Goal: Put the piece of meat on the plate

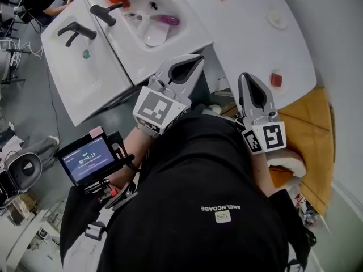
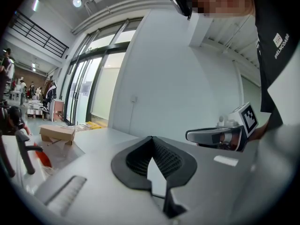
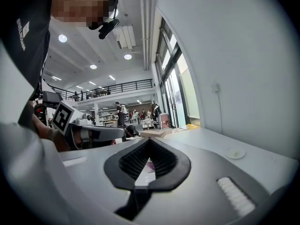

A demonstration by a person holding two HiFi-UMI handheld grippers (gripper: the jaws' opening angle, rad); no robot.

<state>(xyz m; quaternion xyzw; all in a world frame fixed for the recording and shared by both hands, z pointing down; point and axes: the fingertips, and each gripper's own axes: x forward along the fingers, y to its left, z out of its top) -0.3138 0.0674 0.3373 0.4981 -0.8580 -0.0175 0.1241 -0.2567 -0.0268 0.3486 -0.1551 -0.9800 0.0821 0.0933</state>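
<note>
Item: piece of meat [image 1: 276, 79], red, lying on the white counter [image 1: 249, 33], well apart from a small round dish [image 1: 277, 19]. A second, larger plate [image 1: 154, 37] is sitting in the sink [image 1: 190, 24] beside a purple thing [image 1: 168, 20]. Which of the two the task means is not settled.

Item: left gripper [image 2: 150, 138], jaw tips meeting, holding nothing.

Item: right gripper [image 3: 149, 140], jaw tips likewise meeting, holding nothing.

Both are hanging close to the person's body, short of the counter.

Step, as judged: the meat is lying off any plate, so the reach for it is the step in hand. The right gripper is nearer. The next move is calling for jaws parting, a descent over the meat and a soft closing grip.

Views: only the head view is showing the meat and both plates together. The right gripper view is showing the small dish but no meat. The left gripper view is showing the black taps [image 2: 23, 149] and neither.
</note>
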